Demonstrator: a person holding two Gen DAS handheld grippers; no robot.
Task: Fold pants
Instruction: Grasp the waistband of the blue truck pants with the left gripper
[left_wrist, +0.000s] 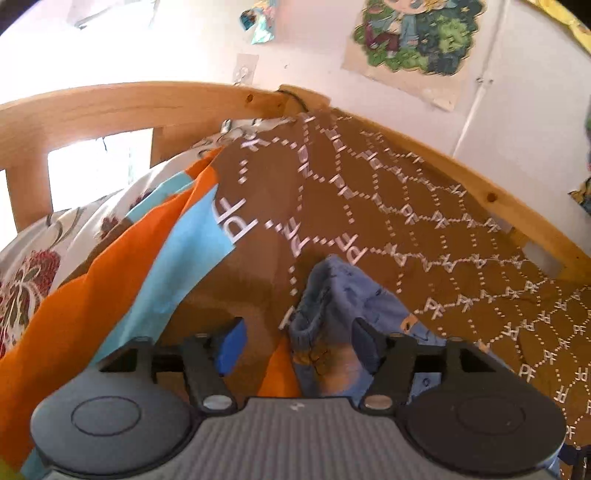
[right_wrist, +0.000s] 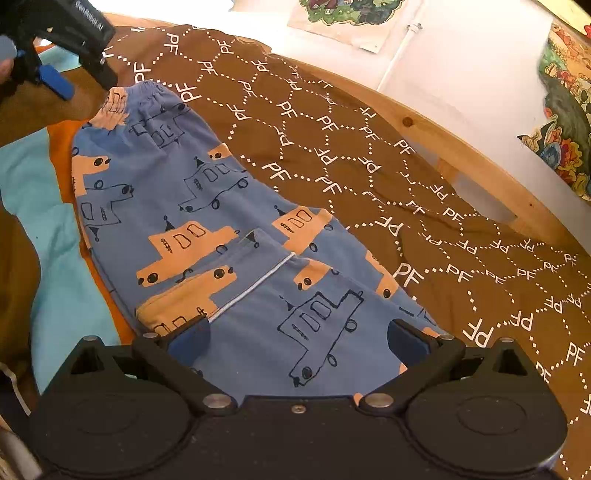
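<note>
Blue pants (right_wrist: 207, 206) are laid lengthwise on the bed's brown cover (right_wrist: 369, 155). The left claw (left_wrist: 295, 339) is spread at the waistband and the right claw (right_wrist: 299, 339) over the cuffs, nothing gripped. If cover were pinched along with cloth, the fold would be dragged askew.

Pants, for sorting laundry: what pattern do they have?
Blue pants with peach and outlined cars, best seen from the right wrist.

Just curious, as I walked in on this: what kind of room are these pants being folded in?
Most likely a child's bedroom. The pants lie on a brown bedspread with a wooden bed frame along it, and cartoon posters hang on the white wall.
</note>
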